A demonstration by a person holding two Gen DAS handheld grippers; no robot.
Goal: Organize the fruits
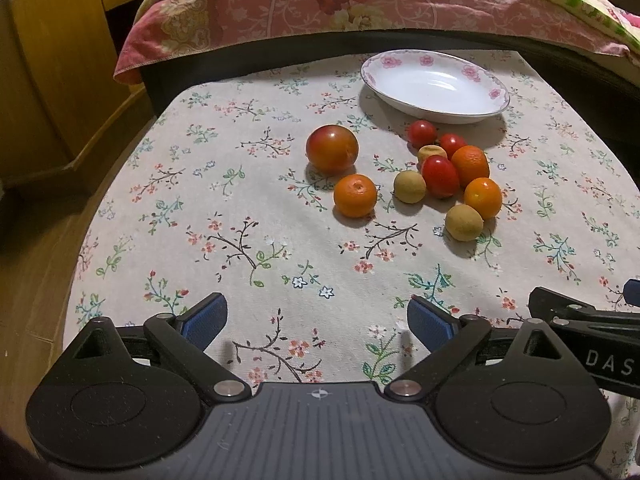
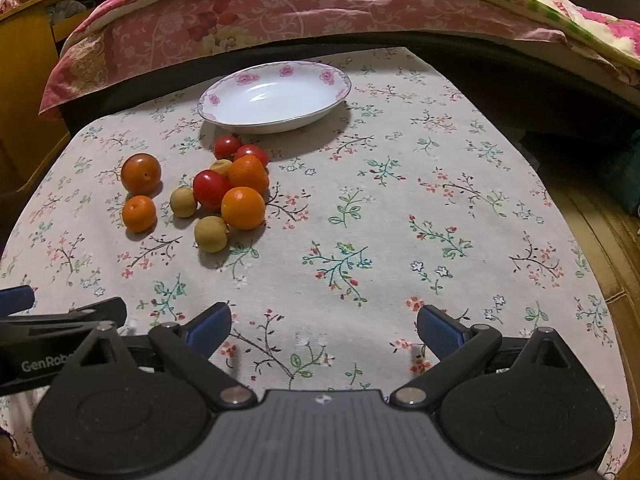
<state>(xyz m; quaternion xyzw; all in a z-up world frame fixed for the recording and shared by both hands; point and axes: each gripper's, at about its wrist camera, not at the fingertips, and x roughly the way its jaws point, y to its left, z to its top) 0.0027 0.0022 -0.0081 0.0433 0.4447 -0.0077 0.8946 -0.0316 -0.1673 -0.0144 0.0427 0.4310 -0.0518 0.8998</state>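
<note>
A white bowl with pink flowers on its rim stands empty at the far side of the table. In front of it lie several fruits: a large red-orange tomato, small oranges, red cherry tomatoes and tan round fruits. My left gripper hovers open near the table's front edge, well short of the fruits. My right gripper is open beside it, to the right, with nothing between its fingers.
A flowered cloth covers the table. Behind it lies a pink floral quilt on a bed. Wooden furniture stands at the left. The right gripper's body shows at the left view's right edge.
</note>
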